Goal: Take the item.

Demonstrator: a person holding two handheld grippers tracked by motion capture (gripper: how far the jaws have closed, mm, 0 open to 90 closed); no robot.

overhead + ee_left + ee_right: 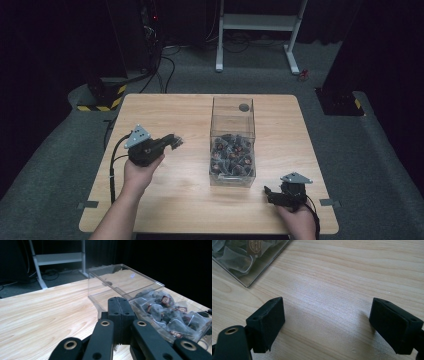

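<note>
Clear plastic box (232, 142) standing near mid-table on the wooden table (170, 200), long axis running from the near edge toward the far edge, open top facing up; tea bags (231, 154) heaped in the near half, far half bare.

Left gripper (175, 142) held above the table to the left of the box, pointing toward it, jaws pressed flat together with nothing between them. Right gripper (268, 193) low at the near right, just beside the box's near right corner, pointing left, jaws spread wide over bare wood and holding nothing.

High view: both grippers and the whole box outline at once. Left gripper view: closed gripper (119, 315) aimed along the box (120, 285), printed tags on the tea bags (165, 312) legible as labels. Right gripper view: open gripper (327, 322), wood grain between the pads, one corner of the box (249, 272) at upper left.
</note>
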